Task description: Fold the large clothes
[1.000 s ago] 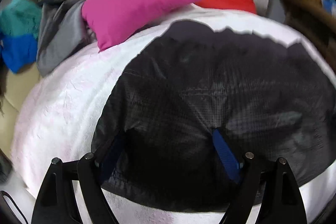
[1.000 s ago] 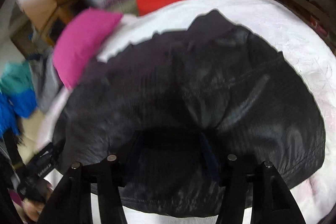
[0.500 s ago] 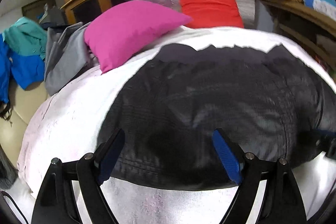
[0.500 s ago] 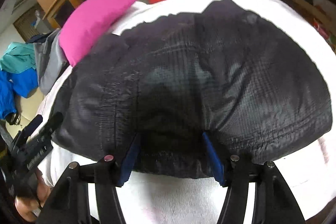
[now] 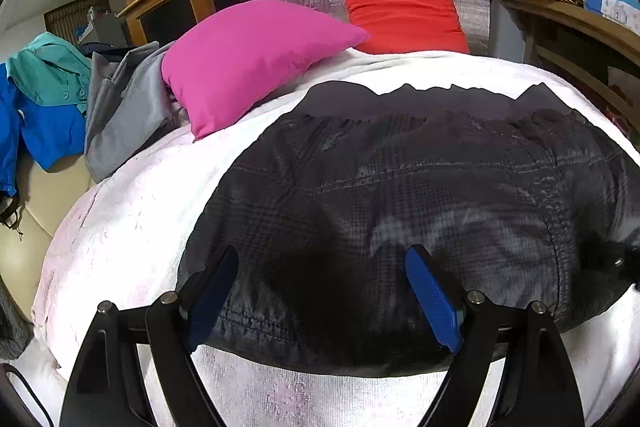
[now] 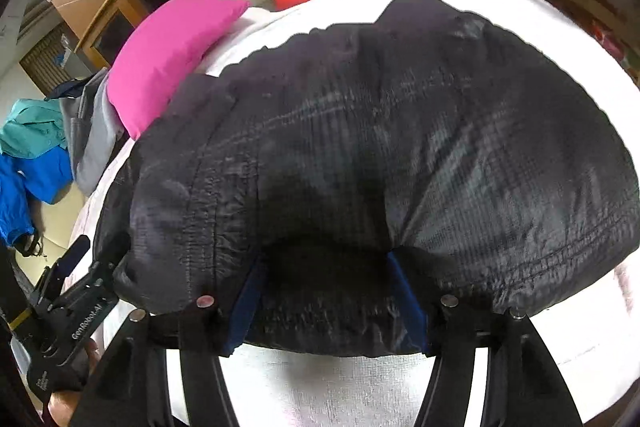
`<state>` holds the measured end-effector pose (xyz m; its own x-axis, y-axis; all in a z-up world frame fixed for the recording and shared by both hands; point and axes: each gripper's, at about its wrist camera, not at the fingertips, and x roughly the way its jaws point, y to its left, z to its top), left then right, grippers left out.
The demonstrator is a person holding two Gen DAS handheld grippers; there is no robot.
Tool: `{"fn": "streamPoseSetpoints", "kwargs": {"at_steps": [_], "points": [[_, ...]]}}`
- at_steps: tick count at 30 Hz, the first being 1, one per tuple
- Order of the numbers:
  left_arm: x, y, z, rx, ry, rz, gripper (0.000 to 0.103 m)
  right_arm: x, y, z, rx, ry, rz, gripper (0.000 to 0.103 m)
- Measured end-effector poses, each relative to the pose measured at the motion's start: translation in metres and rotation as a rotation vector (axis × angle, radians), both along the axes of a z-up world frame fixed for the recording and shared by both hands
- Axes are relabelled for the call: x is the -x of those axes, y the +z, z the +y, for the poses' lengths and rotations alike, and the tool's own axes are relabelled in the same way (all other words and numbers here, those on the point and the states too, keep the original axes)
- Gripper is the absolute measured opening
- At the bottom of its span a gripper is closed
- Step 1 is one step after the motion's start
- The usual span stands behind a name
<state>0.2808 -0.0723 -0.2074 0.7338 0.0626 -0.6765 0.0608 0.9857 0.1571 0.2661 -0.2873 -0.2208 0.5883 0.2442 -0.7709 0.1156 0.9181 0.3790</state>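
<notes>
Grippers, left [image 5: 322, 291] and right [image 6: 324, 301], both spread wide over black jacket [image 5: 420, 195].

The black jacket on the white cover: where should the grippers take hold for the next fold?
Probably the near hem of the black jacket, one gripper toward each corner, coming in low from the near side: that stitched edge lies flat on the white cover, right below both open grippers.
</notes>
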Motion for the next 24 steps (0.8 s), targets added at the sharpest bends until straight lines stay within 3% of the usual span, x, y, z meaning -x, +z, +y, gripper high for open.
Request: {"fn": "streamPoseSetpoints", "kwargs": {"at_steps": [4,8,12,15,18,24], "points": [[-0.001,-0.002,0.001,0.007,0.0,0.012,0.086,0.006,0.008,-0.011,-0.053,-0.033,-0.036,0.069],[-0.002,-0.003,0.002,0.017,0.001,0.023,0.086,0.012,0.021,-0.013,0.016,-0.068,-0.097,0.069],[-0.005,-0.008,0.002,0.021,-0.006,0.051,0.086,-0.008,-0.007,-0.01,0.041,-0.043,0.027,0.071],[-0.005,-0.009,0.003,0.027,-0.007,0.069,0.086,-0.004,0.004,-0.012,0.025,-0.048,-0.017,0.073],[0.0,0.003,0.007,0.042,0.002,0.09,0.086,0.006,0.013,-0.018,0.006,-0.083,-0.053,0.073],[0.047,0.051,0.02,0.078,0.062,0.028,0.086,0.059,0.055,-0.015,0.137,-0.152,-0.162,0.074]]}}
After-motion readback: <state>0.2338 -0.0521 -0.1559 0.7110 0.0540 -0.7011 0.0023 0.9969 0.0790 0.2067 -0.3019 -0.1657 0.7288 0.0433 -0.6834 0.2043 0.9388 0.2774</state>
